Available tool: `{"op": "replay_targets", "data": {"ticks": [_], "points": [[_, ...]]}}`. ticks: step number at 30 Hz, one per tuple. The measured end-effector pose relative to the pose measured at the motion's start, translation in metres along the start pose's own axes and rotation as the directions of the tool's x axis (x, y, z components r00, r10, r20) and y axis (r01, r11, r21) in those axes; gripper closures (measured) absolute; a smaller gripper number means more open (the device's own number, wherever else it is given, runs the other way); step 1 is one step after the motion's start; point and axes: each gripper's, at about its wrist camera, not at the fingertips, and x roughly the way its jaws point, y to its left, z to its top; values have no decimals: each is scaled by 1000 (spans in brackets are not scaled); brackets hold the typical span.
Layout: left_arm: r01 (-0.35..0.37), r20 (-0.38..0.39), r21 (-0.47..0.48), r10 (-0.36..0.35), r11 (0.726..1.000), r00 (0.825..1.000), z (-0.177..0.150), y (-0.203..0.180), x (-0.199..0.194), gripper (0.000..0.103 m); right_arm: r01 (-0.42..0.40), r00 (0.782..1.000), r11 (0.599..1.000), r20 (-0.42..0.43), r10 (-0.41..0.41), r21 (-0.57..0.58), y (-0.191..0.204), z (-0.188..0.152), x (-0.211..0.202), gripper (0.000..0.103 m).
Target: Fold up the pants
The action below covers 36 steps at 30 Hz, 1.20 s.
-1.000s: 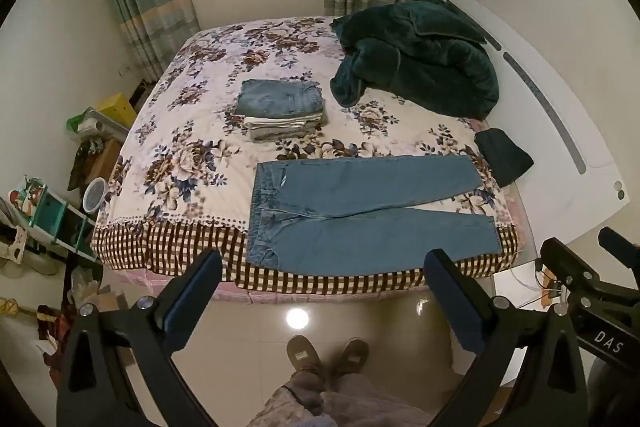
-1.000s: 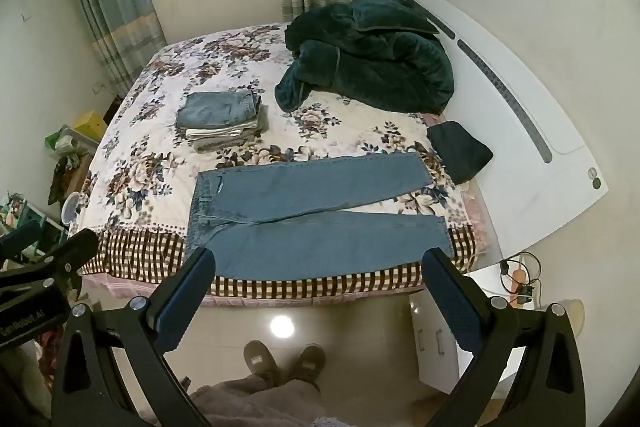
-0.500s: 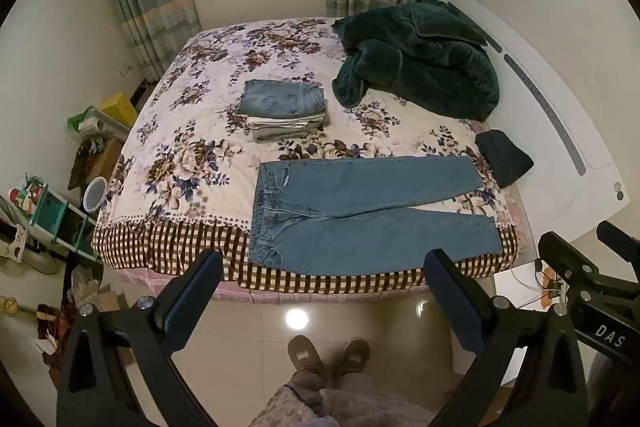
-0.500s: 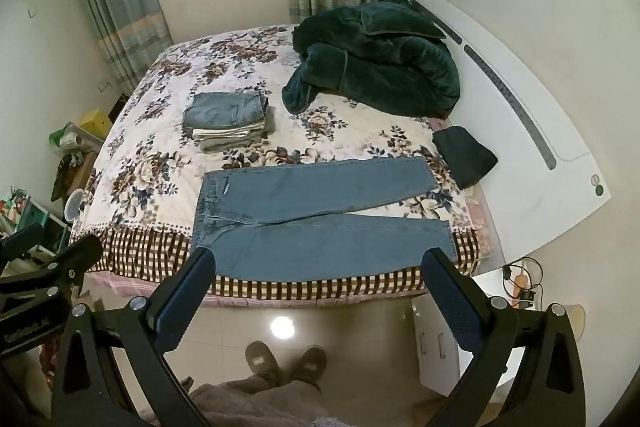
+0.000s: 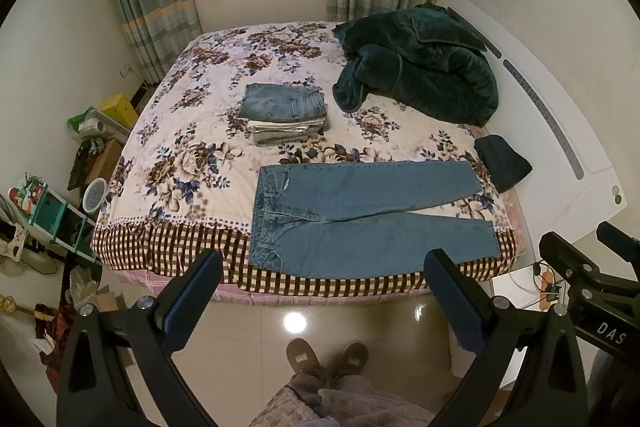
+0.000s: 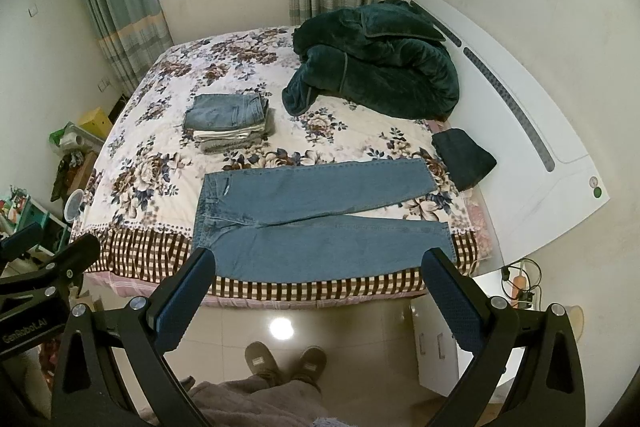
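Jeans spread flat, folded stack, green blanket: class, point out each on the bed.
Jeans [image 5: 360, 223], left wrist view: where the legs meet.
Folded stack [image 5: 282, 103], left wrist view: top denim piece.
Green blanket [image 6: 384, 75], right wrist view: middle of the heap.

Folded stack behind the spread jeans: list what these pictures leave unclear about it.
- Folded stack: the layer count under the top jeans is too small to tell in both wrist views.
- Its far side is hidden by the stack itself.
- Spread jeans: the right claw's left finger covers the near waist corner.
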Motion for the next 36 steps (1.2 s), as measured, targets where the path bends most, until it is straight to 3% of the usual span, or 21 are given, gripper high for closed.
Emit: {"op": "replay_targets", "data": {"ticks": [36], "points": [[7,11,-8,-7,1000,1000,-2,1,2,0,-6,1000,1000,5,6,-1,6,3,-7,0]]}}
